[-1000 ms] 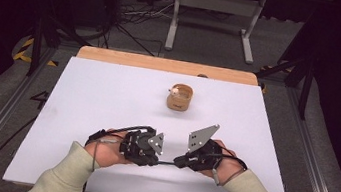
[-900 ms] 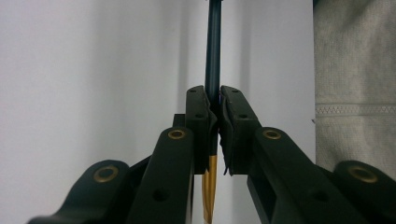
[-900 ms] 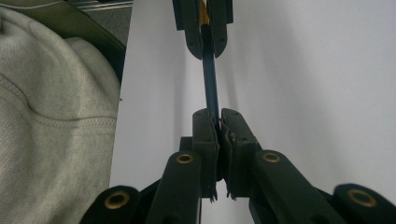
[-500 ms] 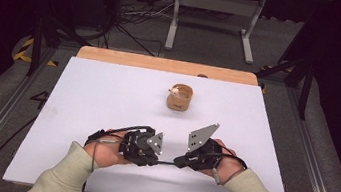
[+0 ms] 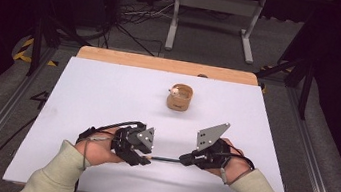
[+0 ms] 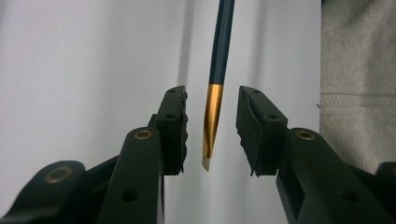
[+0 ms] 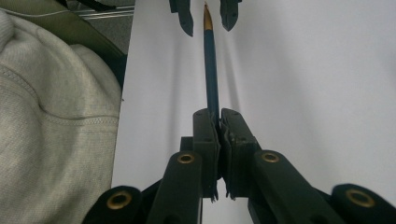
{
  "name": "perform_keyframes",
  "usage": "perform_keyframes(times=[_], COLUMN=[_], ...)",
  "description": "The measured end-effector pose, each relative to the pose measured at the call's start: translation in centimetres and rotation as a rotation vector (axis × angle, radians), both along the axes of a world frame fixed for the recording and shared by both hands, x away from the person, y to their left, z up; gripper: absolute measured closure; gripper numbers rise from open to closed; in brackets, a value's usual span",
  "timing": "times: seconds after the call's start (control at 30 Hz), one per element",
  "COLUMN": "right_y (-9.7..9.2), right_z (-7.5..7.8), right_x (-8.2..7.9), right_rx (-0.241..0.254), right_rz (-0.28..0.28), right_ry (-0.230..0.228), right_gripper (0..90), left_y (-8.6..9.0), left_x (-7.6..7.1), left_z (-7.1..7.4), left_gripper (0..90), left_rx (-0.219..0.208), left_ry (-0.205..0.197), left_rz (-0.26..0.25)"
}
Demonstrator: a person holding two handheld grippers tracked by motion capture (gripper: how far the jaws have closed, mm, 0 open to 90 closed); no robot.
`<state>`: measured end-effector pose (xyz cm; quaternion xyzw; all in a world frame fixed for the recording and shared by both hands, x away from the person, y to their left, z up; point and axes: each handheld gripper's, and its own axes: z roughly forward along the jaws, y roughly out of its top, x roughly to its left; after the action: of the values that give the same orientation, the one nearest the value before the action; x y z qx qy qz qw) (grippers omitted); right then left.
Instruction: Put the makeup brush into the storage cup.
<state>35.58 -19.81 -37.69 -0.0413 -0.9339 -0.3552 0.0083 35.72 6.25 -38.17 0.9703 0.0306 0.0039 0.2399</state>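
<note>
A thin dark teal stick [image 5: 165,159] with a gold ferrule and a white tip lies level just above the white table [image 5: 107,97], between my two grippers. My right gripper [image 7: 218,126] is shut on its dark shaft [image 7: 211,70]. My left gripper [image 6: 211,135] has just been opening. Its pads stand apart on either side of the gold end [image 6: 214,107] without touching it. In the high view the left gripper [image 5: 147,159] and the right gripper [image 5: 184,159] face each other near the table's front edge.
A small round wooden cup [image 5: 180,97] with a small pale thing inside stands past the middle of the table. A wooden strip [image 5: 163,63] runs along the far edge. A light sleeve [image 7: 56,121] is close beside the right gripper.
Both hands stay where they were. The left gripper's jaws look slightly wider apart around the stick's end than before.
</note>
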Motion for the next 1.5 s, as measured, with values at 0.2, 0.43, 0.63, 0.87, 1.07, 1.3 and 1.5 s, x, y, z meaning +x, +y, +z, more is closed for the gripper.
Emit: perform_keyframes(times=[0.2, 0.43, 0.63, 0.87, 1.07, 1.3, 1.5], right_y=[-0.3, -0.8, -1.1, -1.3, -1.4, -1.5, -1.5], right_z=[0.1, 0.0, -0.6, -0.9, -1.0, -1.0, -1.0], right_x=[-0.1, 0.0, 0.3, 0.4, 0.4, 0.5, 0.4], right_rx=[0.011, 0.024, 0.032, 0.035, 0.032, 0.026, 0.025], right_rz=[0.0, -0.005, 0.013, 0.017, 0.013, 0.009, 0.005], right_ry=[0.0, 0.001, 0.007, 0.008, 0.009, 0.003, -0.003], right_gripper=[85.7, 85.7, 85.5, 84.6, 84.0, 82.7, 76.6], left_y=[0.3, 0.5, 0.7, 0.6, 0.6, 0.7, 0.6], left_x=[0.3, 0.5, 0.2, -0.1, -0.3, -0.7, -0.6], left_z=[-0.4, -0.5, -0.3, -0.1, 0.0, 0.6, 0.5], left_gripper=[65.7, 76.6, 84.3, 85.2, 85.4, 85.7, 85.7], left_rx=[0.008, 0.016, 0.001, -0.004, -0.009, -0.04, -0.042], left_ry=[0.017, 0.029, 0.032, -0.001, -0.013, -0.04, -0.039], left_rz=[-0.005, -0.001, -0.031, -0.055, -0.059, -0.063, -0.068])
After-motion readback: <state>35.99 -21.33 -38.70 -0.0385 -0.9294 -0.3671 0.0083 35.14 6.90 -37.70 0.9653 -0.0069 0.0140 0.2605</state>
